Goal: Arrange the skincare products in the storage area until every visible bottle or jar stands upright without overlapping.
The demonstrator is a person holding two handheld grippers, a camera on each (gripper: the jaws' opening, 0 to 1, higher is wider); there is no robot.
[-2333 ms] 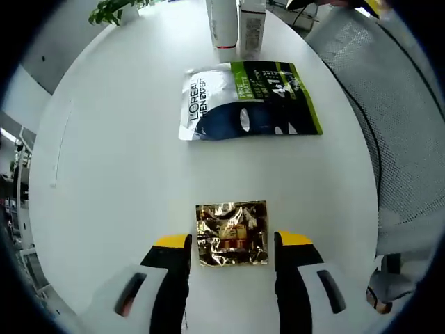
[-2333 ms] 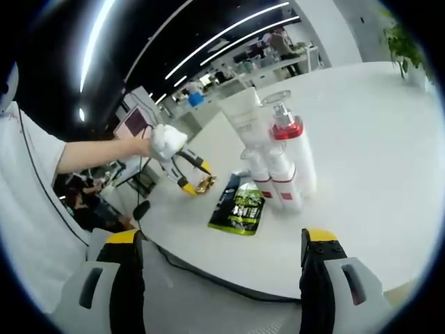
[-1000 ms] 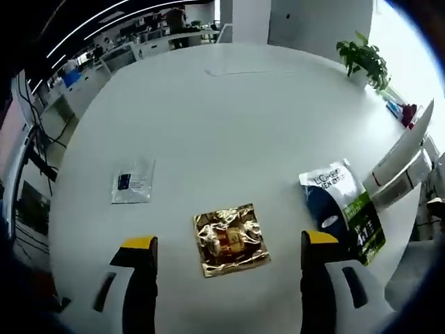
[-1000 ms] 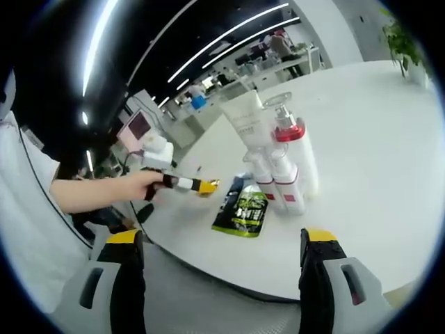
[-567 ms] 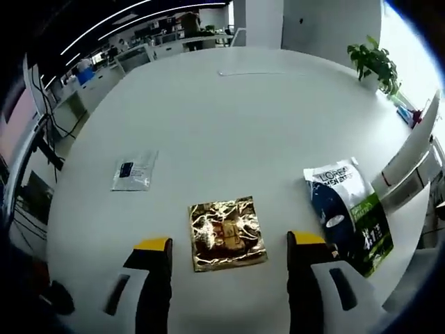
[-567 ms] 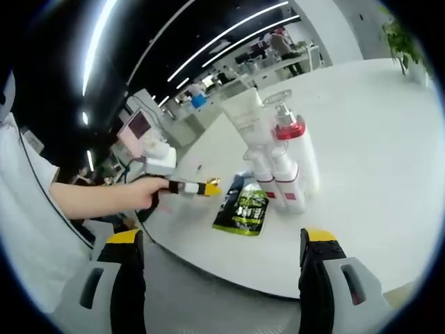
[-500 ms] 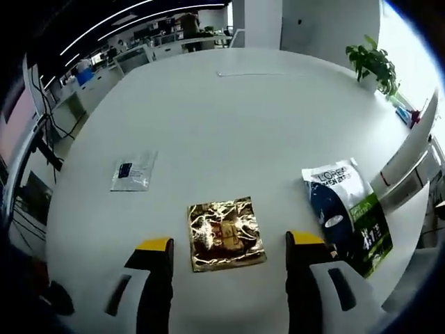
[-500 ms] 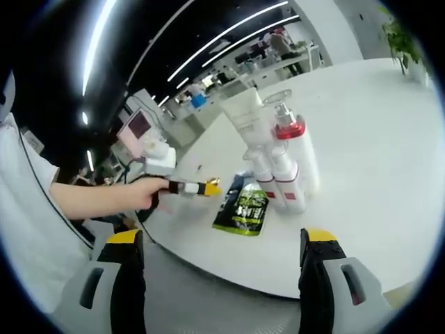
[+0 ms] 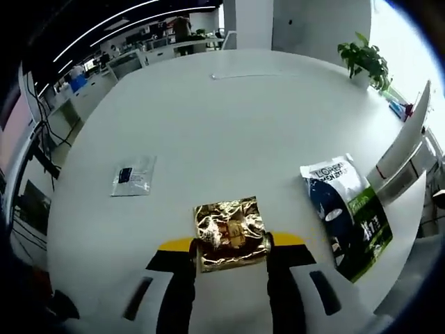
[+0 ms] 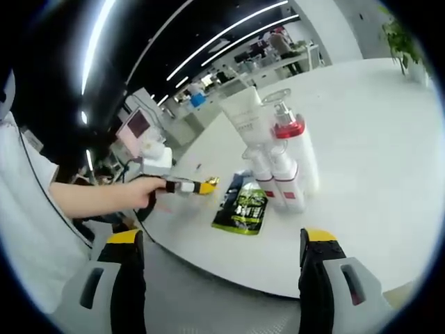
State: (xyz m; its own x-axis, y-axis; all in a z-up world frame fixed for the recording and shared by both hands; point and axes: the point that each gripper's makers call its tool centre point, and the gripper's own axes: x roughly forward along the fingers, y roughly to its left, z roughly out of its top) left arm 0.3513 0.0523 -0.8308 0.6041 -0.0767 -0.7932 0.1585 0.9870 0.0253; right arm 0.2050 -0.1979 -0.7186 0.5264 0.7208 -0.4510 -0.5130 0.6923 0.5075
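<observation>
The gold foil sachet (image 9: 230, 233), lying flat left of the green pouch (image 9: 345, 214), is flanked by the left gripper (image 9: 230, 245), its 2 jaws narrowed onto its side edges, while the right gripper (image 10: 220, 245) is held wide open off the table.

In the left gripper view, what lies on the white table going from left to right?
Small clear sachet → gold foil packet between the jaws → L'Oreal Men Expert pouch → white tubes at the right edge.

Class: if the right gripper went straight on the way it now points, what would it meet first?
Probably the green-and-black sachet lying flat on the white table, just before the cluster of upright bottles; depth is uncertain.
</observation>
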